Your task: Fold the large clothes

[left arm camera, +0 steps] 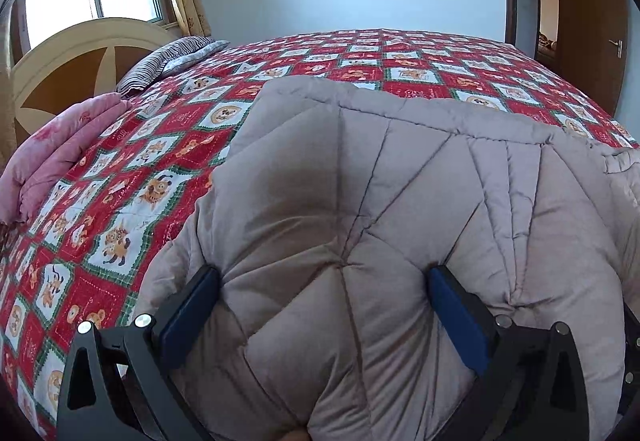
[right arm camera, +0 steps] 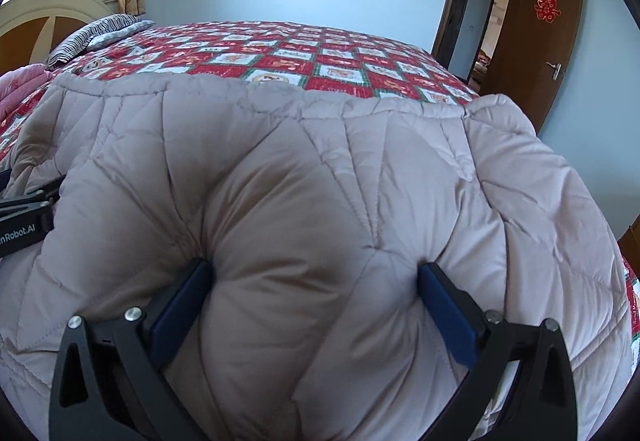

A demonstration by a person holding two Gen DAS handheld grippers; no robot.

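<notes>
Your left gripper has a thick bulge of the beige quilted coat wedged between its two blue pads; the padding fills the whole gap and swells out past both fingers, so the claw is clamped on the coat, its fingers set wide around the bulk. Your right gripper does the same further along the coat; its blue pads press into a fat fold on both sides, and it too is gripping the garment.

The coat lies bunched on the near part of the bed, over the red patchwork bedspread; its stitched edge runs across both views, with the bedspread showing beyond it. In the right wrist view the black body of your left gripper sits at the left edge, resting against the coat.

No boxes, baskets or other containers show in either view; what sits on the bed is loose: a folded pink quilt at the left edge of the bedspread, and a striped pillow near the rounded headboard. A brown door stands open at the far right, with a red paper cutting stuck on it.
</notes>
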